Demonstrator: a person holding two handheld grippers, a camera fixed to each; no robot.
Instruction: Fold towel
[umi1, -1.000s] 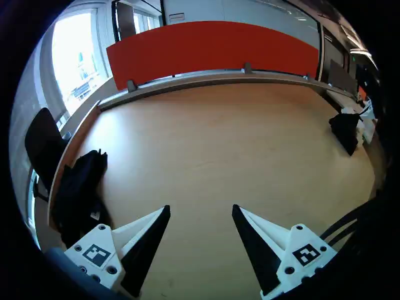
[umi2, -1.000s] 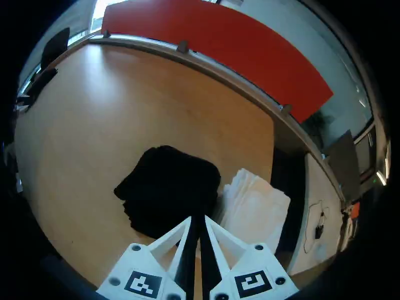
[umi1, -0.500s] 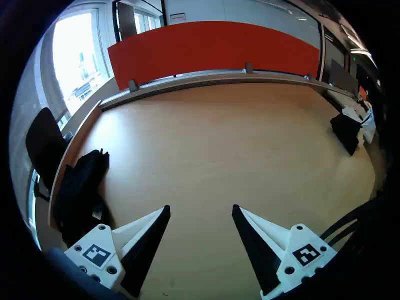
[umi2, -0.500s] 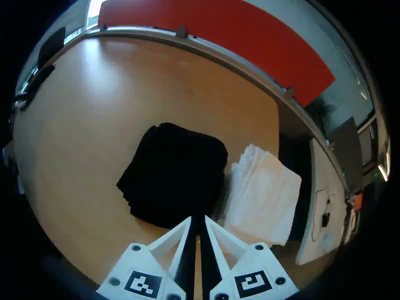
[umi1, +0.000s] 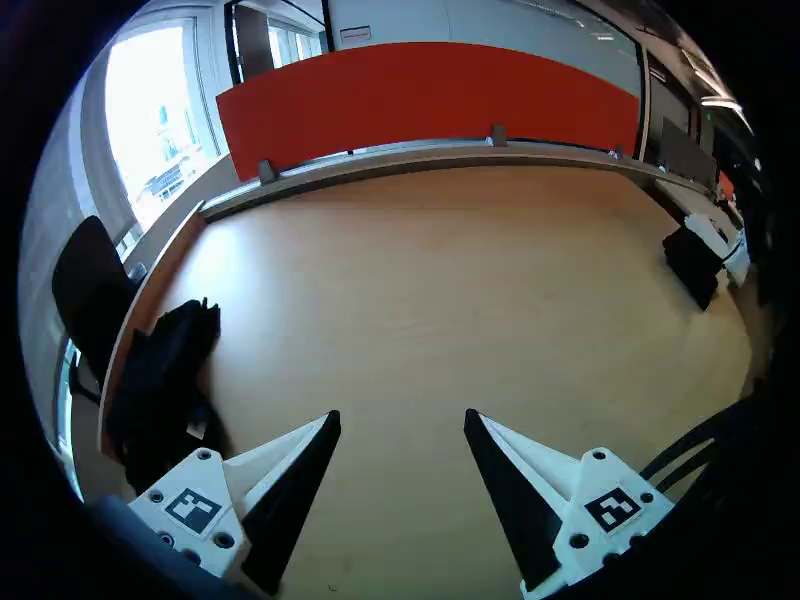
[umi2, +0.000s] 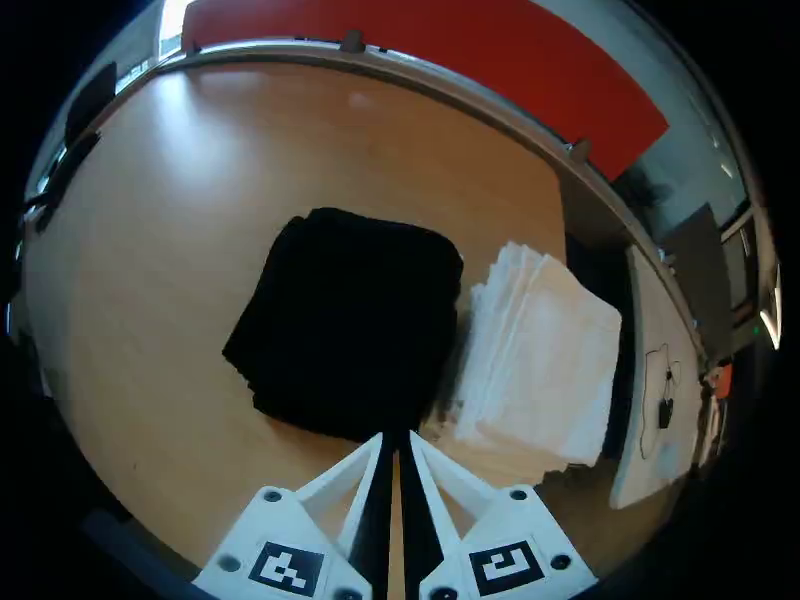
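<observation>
Two stacks: black towels (umi2: 350, 320) and white towels (umi2: 545, 360), each folded flat in stepped layers.
Black pile: squarish, on the table (umi2: 180, 200), just beside the white pile.
White pile: at the table's side edge.
Left tool (umi1: 400, 415): fingers spread wide, empty, over bare wood.
Right tool (umi2: 397, 440): fingers closed together, gripping nothing, at the black pile's near edge.

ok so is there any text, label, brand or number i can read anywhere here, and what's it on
No readable text.
Square black-and-white markers on the left gripper and the right gripper: patterns, not letters.
Small white plate above the long red partition panel: too small and blurred to read.
Stack of folded black towels and stack of folded white towels: no print visible.
</observation>
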